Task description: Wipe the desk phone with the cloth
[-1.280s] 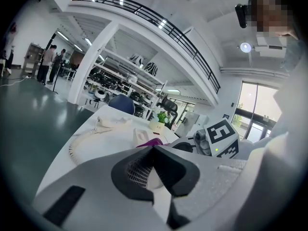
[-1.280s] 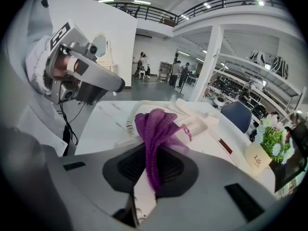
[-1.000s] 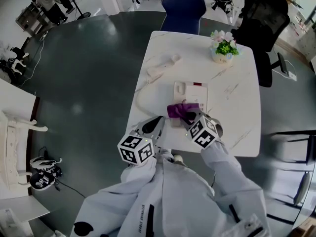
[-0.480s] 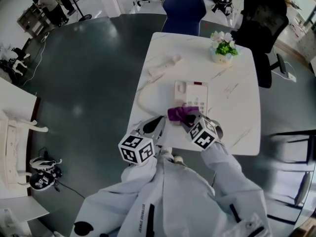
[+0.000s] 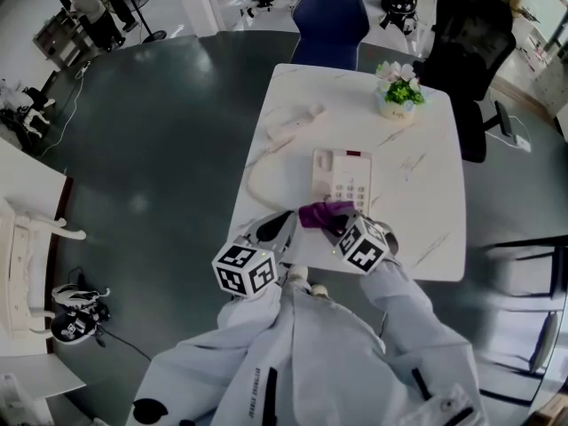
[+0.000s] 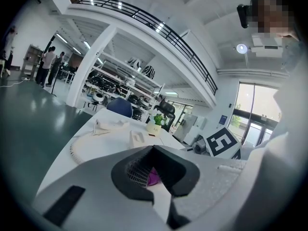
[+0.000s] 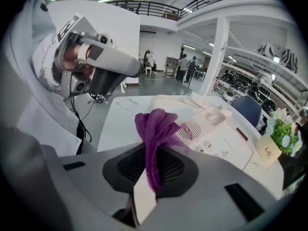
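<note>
The white desk phone base (image 5: pixel 342 177) lies on the white table (image 5: pixel 426 193), with its handset (image 5: pixel 295 120) off the cradle to the far left and a coiled cord (image 5: pixel 256 174) between them. My right gripper (image 5: pixel 335 223) is shut on a purple knitted cloth (image 5: pixel 321 213) at the phone's near edge. In the right gripper view the cloth (image 7: pixel 155 129) stands bunched above the jaws, just in front of the phone base (image 7: pixel 219 138). My left gripper (image 5: pixel 280 227) hangs by the table's near left edge, shut and holding nothing; the jaws (image 6: pixel 154 150) meet.
A small flower pot (image 5: pixel 397 93) stands at the table's far right. A blue chair (image 5: pixel 328 14) is behind the table and a black office chair (image 5: pixel 475 29) at the far right. Dark floor surrounds the table. People stand far off in the hall.
My right gripper has drawn the cloth back over the keypad to the phone's near edge. The left gripper has stayed put.
</note>
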{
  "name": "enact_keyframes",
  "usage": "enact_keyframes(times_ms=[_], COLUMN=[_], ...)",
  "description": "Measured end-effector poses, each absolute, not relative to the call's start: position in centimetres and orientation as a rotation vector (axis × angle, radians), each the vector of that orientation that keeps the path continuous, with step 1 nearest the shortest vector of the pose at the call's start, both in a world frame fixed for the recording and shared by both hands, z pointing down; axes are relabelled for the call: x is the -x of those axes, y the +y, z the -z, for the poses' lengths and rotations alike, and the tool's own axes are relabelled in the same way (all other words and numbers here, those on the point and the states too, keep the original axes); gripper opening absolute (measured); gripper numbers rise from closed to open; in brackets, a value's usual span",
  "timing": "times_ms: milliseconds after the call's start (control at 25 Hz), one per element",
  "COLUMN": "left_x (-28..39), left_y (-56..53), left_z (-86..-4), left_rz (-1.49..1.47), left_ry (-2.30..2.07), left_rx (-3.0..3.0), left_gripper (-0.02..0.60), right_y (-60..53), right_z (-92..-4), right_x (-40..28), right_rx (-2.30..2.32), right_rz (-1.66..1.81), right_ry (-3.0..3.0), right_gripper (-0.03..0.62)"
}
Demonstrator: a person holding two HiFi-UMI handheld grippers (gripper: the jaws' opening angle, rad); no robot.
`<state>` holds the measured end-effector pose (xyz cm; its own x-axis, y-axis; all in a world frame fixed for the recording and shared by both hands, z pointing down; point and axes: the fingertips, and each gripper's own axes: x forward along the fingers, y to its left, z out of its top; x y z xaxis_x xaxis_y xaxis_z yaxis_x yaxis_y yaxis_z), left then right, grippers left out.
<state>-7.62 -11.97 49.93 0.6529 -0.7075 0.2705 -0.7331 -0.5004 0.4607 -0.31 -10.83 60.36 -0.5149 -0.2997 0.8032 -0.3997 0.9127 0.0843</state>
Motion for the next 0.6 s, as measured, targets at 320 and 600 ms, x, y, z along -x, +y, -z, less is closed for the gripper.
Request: enact_keyframes(times_ms=[320,600], left_x=[7.5,7.4], left_y=[-11.4,-10.6], left_z=[-49.9,-49.5], left_rz=[-0.056,-0.050], left_ry=[-1.133,-1.156], left_rx=[-2.319,-2.315], left_gripper=[-0.002,-0.002], right_y=[-9.4,-8.2], right_z=[-60.7,-60.3], right_x=[0.3,0.6], right_rx=[-0.459,-0.430], right_rz=[-0.175,-0.199], right_ry=[-2.159,-2.199], right_gripper=[0.040,0.040])
